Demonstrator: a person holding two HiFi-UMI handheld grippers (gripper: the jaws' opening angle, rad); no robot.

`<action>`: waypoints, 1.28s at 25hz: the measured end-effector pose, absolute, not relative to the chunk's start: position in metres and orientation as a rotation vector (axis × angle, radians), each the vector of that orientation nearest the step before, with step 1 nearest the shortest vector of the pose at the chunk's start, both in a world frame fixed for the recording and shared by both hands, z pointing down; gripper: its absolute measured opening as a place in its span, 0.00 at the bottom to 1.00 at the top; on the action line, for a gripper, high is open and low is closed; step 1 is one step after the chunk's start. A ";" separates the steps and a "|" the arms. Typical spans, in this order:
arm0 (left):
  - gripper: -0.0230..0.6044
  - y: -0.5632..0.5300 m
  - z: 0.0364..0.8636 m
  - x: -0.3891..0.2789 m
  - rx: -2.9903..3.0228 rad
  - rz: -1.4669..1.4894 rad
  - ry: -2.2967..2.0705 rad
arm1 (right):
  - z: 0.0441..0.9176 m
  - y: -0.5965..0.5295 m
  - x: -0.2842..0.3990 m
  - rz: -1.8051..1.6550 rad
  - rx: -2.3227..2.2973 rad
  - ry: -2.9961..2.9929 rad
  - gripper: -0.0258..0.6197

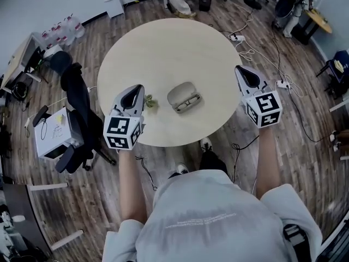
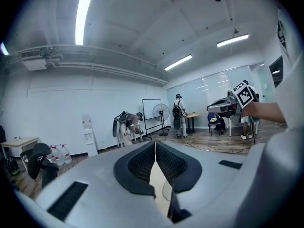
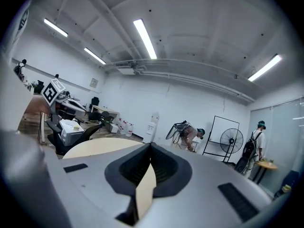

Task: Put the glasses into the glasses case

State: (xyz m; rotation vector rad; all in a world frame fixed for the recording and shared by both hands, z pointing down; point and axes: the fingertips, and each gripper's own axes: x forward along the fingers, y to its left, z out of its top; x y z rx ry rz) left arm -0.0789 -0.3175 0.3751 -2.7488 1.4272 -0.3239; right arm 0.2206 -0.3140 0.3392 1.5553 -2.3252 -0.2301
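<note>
The grey-beige glasses case (image 1: 184, 97) lies open in the middle of the round table (image 1: 163, 53). A dark frame shape like the glasses (image 1: 189, 100) rests in its near half; detail is too small to confirm. My left gripper (image 1: 133, 96) hovers over the table's near left part, left of the case, jaws pressed together and empty (image 2: 154, 145). My right gripper (image 1: 248, 76) hangs off the table's right edge, also shut with nothing in it (image 3: 151, 147). Both grippers point up and away from the table, so neither gripper view shows the case.
A small greenish thing (image 1: 151, 102) lies on the table between the left gripper and the case. A black office chair (image 1: 76, 97) and a white box (image 1: 54, 132) stand left of the table. Cables and a power strip (image 1: 282, 84) lie on the floor at right.
</note>
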 end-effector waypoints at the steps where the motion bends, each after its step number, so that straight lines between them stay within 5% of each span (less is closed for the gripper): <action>1: 0.06 -0.315 0.370 -0.079 -2.745 -0.315 1.415 | 0.334 -0.308 0.218 -0.245 1.561 -2.320 0.04; 32: 0.06 -0.250 0.322 -0.044 -2.675 -0.269 1.274 | 0.292 -0.233 0.170 -0.444 1.481 -2.325 0.04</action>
